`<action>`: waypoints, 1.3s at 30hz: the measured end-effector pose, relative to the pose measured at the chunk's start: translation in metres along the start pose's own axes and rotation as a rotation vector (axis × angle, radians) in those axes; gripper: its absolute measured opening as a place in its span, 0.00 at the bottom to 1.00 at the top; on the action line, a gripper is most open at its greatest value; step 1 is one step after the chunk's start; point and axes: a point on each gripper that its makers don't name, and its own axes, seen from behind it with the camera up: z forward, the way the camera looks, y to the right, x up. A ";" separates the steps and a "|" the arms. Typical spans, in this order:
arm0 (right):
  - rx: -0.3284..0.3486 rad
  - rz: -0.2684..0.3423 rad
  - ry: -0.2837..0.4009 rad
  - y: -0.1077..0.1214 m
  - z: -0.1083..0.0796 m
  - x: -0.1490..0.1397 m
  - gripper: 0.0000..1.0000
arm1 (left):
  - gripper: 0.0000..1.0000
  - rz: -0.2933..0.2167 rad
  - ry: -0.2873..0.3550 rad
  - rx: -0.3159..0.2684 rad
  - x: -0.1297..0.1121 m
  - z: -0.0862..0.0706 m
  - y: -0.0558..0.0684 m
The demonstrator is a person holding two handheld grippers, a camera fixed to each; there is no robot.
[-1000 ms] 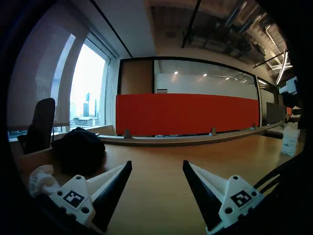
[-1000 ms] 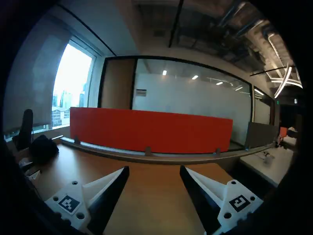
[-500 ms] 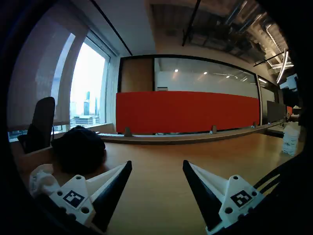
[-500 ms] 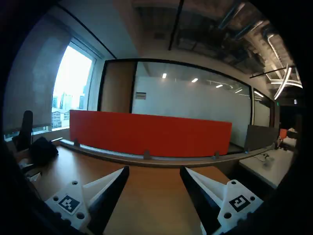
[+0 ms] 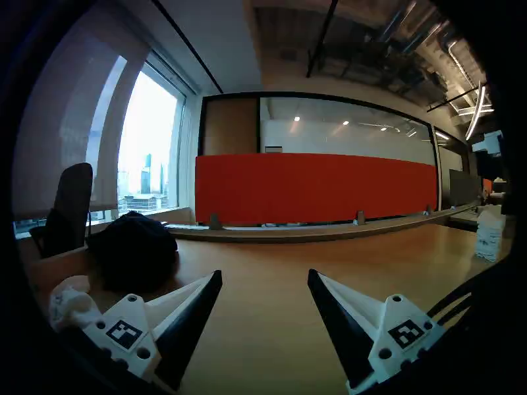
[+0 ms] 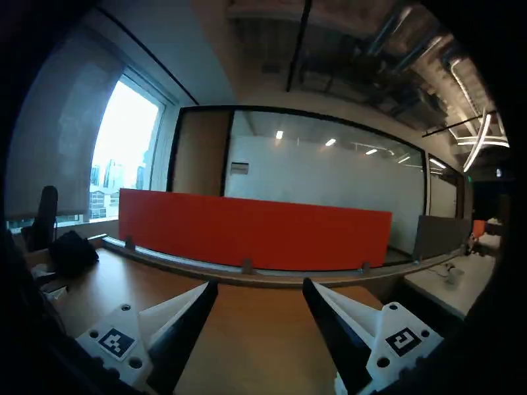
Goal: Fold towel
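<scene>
Barely shifted since a second ago, what looks like the towel, white and crumpled, lies near left on the wooden table. It is just beside the left gripper, whose jaws stand wide apart and empty. A black bag sits behind it. Farther right, the right gripper has tipped slightly upward, equally wide and empty, facing the red partition.
</scene>
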 end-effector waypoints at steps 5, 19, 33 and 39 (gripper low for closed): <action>-0.009 0.037 0.010 0.007 0.000 -0.016 1.00 | 0.96 0.000 0.000 0.000 -0.001 0.001 0.000; -0.034 0.093 0.001 0.022 -0.001 -0.079 1.00 | 0.96 0.000 0.001 0.000 -0.002 0.001 0.001; -0.040 0.082 -0.011 0.027 -0.003 -0.140 1.00 | 0.96 0.000 0.001 0.000 -0.002 0.001 0.002; -0.043 0.068 -0.026 0.029 0.002 -0.157 1.00 | 0.96 0.000 0.001 0.000 -0.003 0.001 0.002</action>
